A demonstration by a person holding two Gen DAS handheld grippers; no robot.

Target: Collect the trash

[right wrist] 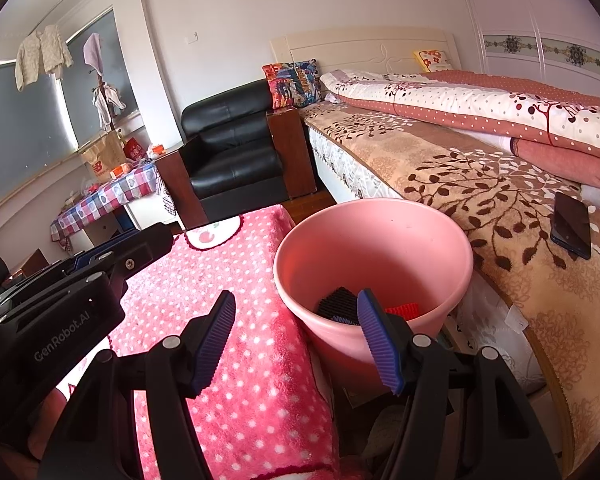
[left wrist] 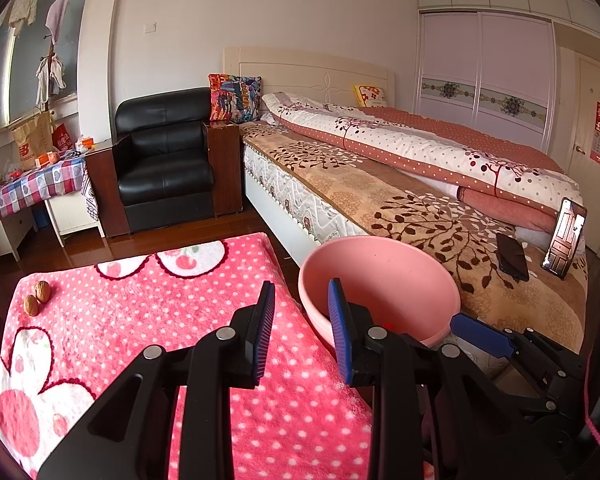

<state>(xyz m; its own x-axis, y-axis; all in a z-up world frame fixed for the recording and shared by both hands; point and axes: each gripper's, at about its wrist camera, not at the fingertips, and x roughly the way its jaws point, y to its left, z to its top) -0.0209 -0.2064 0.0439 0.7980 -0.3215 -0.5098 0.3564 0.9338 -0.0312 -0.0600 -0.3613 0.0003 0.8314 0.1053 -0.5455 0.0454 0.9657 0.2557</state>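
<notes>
Two walnuts (left wrist: pixel 37 298) lie at the far left corner of the pink polka-dot blanket (left wrist: pixel 140 320). A pink bin (left wrist: pixel 380 276) stands between the blanket's right edge and the bed. In the right wrist view the bin (right wrist: pixel 372 248) holds a black ridged piece (right wrist: pixel 338 304) and a red piece (right wrist: pixel 402 310) at its bottom. My left gripper (left wrist: pixel 301 282) hovers open over the blanket's right edge, beside the bin's rim, with nothing between its fingers. My right gripper (right wrist: pixel 297 293) is open and empty just in front of the bin's near rim.
The bed (left wrist: pixel 380 196) with a brown leaf-pattern cover runs along the right; a dark phone (left wrist: pixel 512 256) and a propped phone (left wrist: pixel 566 238) rest on it. A black armchair (left wrist: pixel 164 160) and a checked-cloth table (left wrist: pixel 32 188) stand beyond the blanket.
</notes>
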